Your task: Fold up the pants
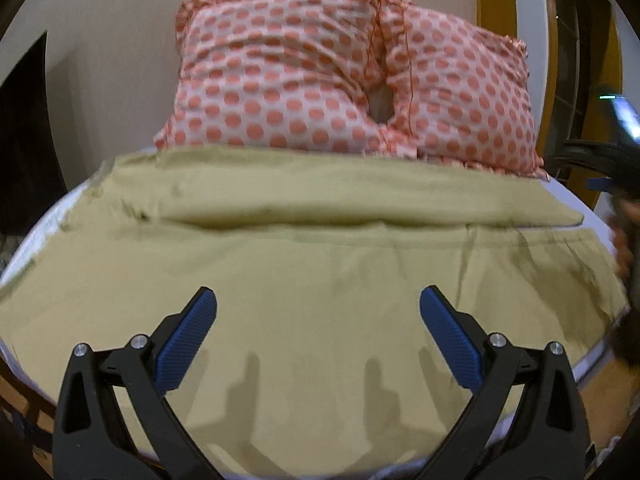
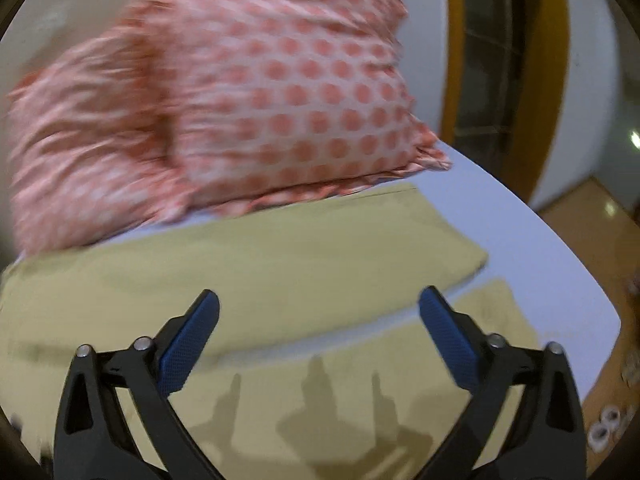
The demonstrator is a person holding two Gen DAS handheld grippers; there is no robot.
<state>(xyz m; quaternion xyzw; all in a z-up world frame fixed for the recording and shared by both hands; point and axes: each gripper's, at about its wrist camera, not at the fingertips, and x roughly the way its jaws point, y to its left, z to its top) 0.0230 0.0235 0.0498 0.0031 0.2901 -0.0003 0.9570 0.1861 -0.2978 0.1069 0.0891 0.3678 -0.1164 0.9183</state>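
Currently: both hand-held grippers hover with jaws wide and empty above the khaki cotton pants spread on the white-sheeted bed.

Left to right: the left hand-held gripper hangs over the near half of the garment, holding nothing. The pants run with their long axis across both views, left to right, directly ahead of and below each tool. One leg lies folded as a raised band along the far side, just in front of the two white pillows with coral polka dots. The right hand-held gripper, likewise spread and empty, sits nearer the leg ends at the right, so it is judged better placed to take that end for a crosswise fold.
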